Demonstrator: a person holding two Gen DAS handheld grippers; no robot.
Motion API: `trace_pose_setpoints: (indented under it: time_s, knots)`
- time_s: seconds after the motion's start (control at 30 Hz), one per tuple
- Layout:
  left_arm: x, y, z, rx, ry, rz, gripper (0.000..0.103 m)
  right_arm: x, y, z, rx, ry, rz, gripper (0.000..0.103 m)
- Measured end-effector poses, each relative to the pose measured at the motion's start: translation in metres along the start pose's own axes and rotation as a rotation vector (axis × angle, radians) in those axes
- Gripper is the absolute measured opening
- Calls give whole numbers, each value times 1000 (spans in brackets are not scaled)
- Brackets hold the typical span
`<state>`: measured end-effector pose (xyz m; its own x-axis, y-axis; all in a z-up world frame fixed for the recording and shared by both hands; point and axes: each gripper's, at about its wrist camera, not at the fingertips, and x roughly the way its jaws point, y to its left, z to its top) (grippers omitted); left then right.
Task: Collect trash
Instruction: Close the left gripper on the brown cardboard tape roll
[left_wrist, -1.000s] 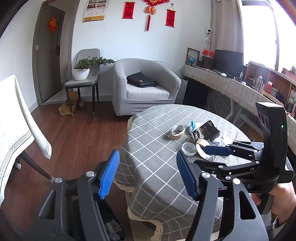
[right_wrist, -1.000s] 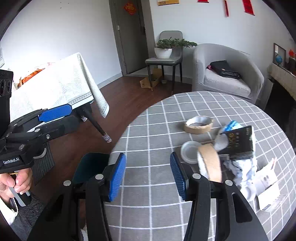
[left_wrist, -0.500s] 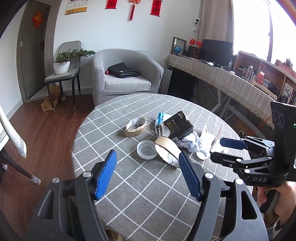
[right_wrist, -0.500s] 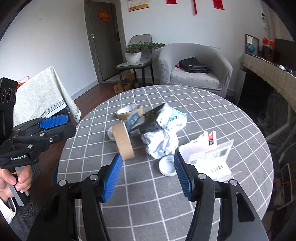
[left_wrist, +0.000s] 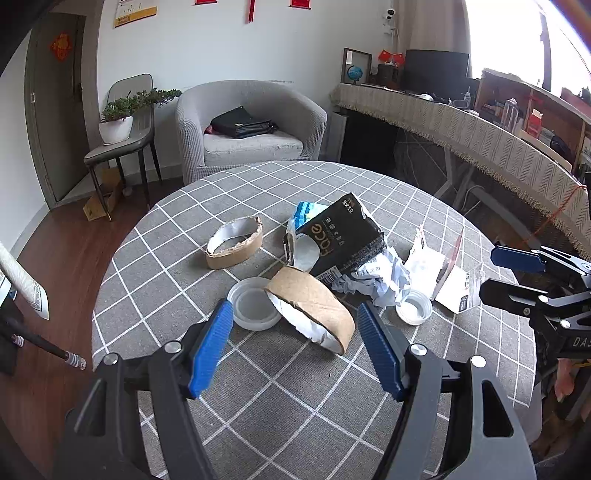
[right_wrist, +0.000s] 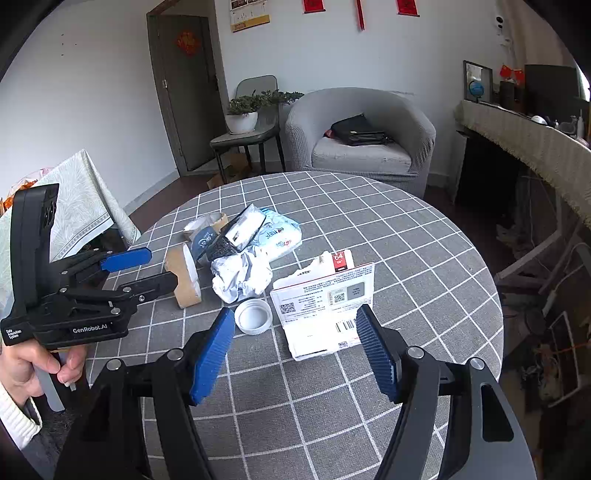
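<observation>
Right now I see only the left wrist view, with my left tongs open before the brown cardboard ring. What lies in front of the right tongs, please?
Observer: The right tongs are open. A flat white package lies just ahead between them, its printed face up, showing a barcode and QR codes.
Operator: Is the small white cap near them?
Observer: Yes. The white cap lies beside the package's left edge, close to the tip of the left pad.
Operator: Behind the black pack I see only a blue corner. What is it?
Observer: A soft white pack with blue print, lying next to the crumpled paper.
</observation>
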<state>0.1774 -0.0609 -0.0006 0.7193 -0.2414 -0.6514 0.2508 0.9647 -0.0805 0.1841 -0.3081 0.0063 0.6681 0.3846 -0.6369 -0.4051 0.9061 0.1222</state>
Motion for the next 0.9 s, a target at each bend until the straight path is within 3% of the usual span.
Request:
trace_pose_setpoints:
  time_s: [0.13, 0.3, 0.63, 0.9]
  knots:
    - [10, 3, 5, -36, 13, -16, 68, 4, -8, -1, -24, 7, 0, 83]
    - [21, 0, 10, -46, 36, -32, 57, 12, -19, -1, -26, 28, 3, 90]
    - [25, 0, 20, -43, 24, -38, 46, 25, -30, 5, -22, 57, 70, 91]
    - [20, 8, 23, -51, 14, -53, 43, 41, -26, 16, -55, 86, 63, 92]
